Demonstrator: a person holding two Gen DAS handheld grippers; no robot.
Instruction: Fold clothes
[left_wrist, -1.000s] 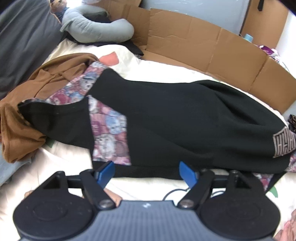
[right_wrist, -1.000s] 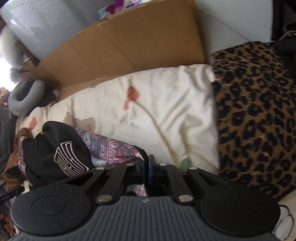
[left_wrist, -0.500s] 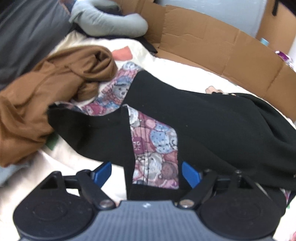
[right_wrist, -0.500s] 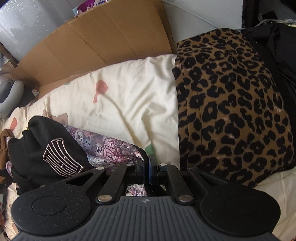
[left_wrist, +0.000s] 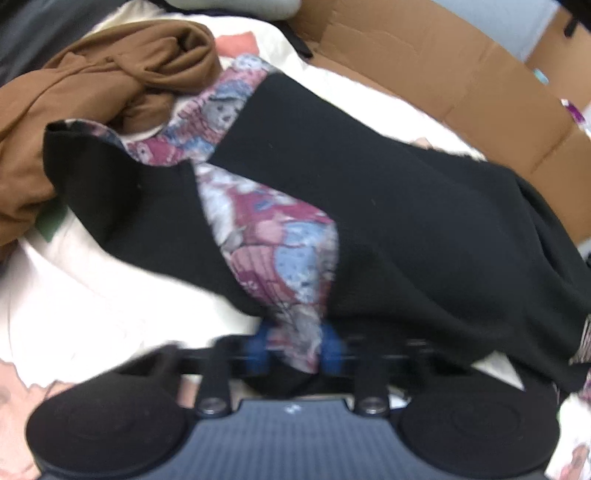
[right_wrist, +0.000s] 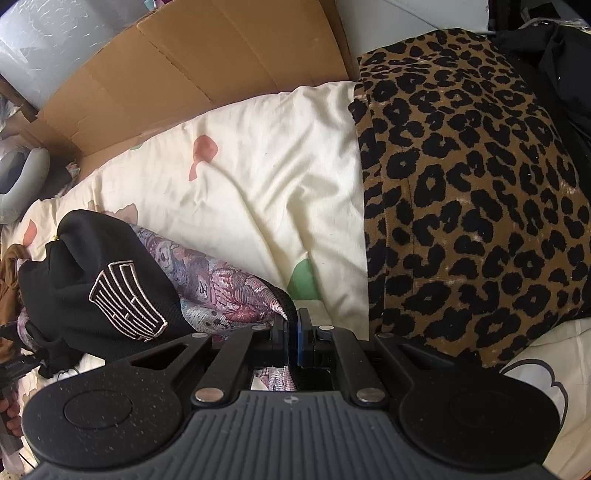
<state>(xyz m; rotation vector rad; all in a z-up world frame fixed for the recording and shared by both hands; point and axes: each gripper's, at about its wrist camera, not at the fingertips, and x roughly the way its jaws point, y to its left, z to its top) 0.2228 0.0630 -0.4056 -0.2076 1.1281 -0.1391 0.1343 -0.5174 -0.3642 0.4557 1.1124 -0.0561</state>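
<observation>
A black garment with a bear-print patchwork lining (left_wrist: 388, 206) lies stretched across the cream bed sheet (left_wrist: 88, 295). In the left wrist view my left gripper (left_wrist: 293, 349) is closed on the patchwork hem of this garment, its blue pads blurred by motion. The right wrist view shows the garment's other end (right_wrist: 110, 291), bunched, with a pink line emblem on black. My right gripper (right_wrist: 293, 339) is shut on the black edge and patchwork cloth there.
A crumpled brown garment (left_wrist: 92, 92) lies at the left beside the black one. A leopard-print cloth (right_wrist: 472, 199) covers the bed's right side. Cardboard panels (left_wrist: 443, 81) stand along the far edge. A grey neck pillow (right_wrist: 22, 177) rests at the far left.
My left gripper moved forward onto the garment's near hem and closed on the patchwork cloth; it was open before. The right gripper kept its hold and swung right toward the leopard cloth.
</observation>
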